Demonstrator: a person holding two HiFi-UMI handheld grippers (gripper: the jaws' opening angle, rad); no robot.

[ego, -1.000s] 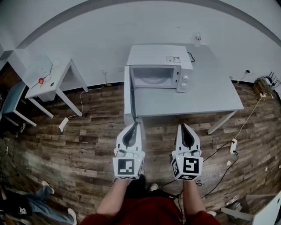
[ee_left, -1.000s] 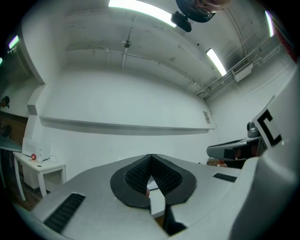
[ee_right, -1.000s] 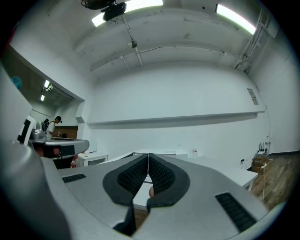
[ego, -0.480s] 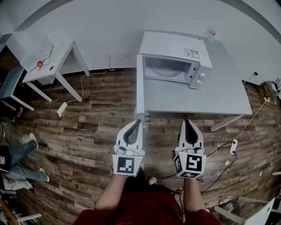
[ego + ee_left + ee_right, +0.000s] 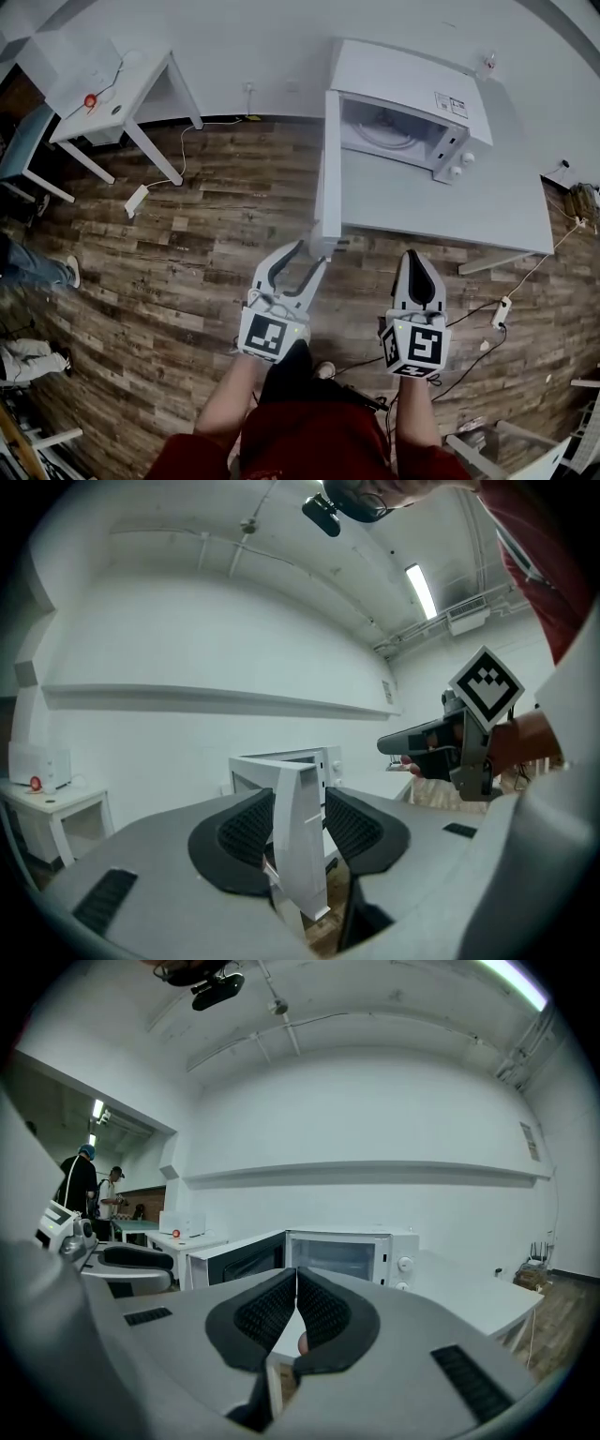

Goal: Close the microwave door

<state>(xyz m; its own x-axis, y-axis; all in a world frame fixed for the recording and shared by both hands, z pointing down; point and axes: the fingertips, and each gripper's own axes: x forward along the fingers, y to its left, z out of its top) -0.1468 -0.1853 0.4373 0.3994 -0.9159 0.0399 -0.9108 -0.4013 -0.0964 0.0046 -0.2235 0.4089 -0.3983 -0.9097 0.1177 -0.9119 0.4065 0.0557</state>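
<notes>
The white microwave (image 5: 405, 86) stands on a white table (image 5: 469, 211) with its door (image 5: 327, 173) swung wide open toward me. My left gripper (image 5: 302, 263) is just in front of the door's free edge, and its jaws are opening. In the left gripper view the door's edge (image 5: 302, 846) shows in the gap of my left gripper (image 5: 300, 795), with neither pad pressing on it. My right gripper (image 5: 418, 267) hangs shut and empty before the table's front edge. In the right gripper view, the oven cavity (image 5: 339, 1256) and the door (image 5: 236, 1260) lie beyond my shut right gripper (image 5: 296, 1284).
A small white side table (image 5: 117, 94) with a red object (image 5: 90, 99) stands at the far left. A power strip (image 5: 136, 200) and cables (image 5: 497, 311) lie on the wooden floor. A person's legs (image 5: 37, 265) show at the left edge.
My left gripper's jaws have gone from shut to open. Both grippers have sunk a little. The head view has swung, so the microwave now sits further right.
</notes>
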